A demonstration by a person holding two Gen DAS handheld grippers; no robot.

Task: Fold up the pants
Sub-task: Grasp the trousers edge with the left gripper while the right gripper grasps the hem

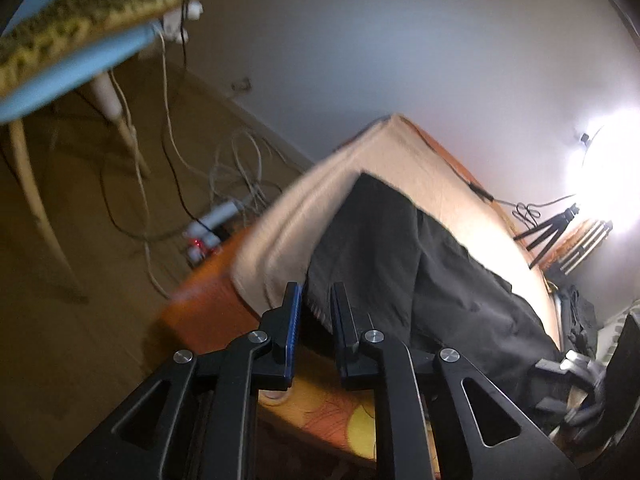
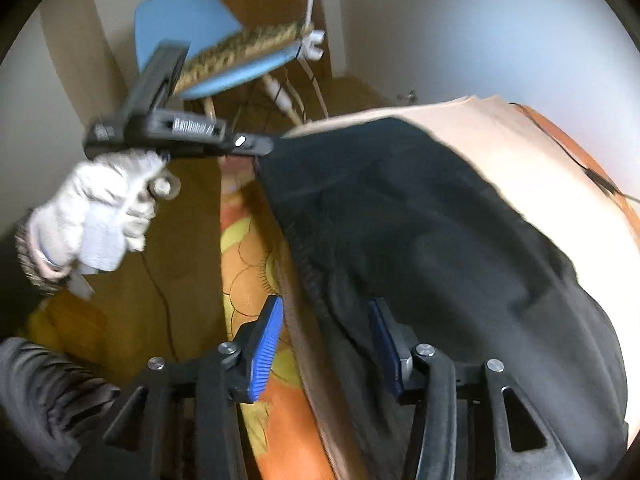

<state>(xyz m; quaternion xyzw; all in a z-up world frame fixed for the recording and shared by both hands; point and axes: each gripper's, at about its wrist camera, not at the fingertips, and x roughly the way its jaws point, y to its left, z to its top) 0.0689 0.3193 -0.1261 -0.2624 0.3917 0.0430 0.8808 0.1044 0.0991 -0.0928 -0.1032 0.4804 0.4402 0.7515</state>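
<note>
Right wrist | right claw (image 2: 328, 340) astride pants (image 2: 420, 220) waistband edge

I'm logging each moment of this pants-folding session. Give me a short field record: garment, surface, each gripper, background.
garment: black pants, rumpled, lying on the beige cloth
surface: beige cloth over an orange flowered sheet
left gripper: jaws narrowly apart at a corner of the pants, no firm grip visible; carried by a gloved hand
right gripper: jaws wide apart, straddling the pants' gathered edge
background: blue chair, loose cables on the floor
</note>
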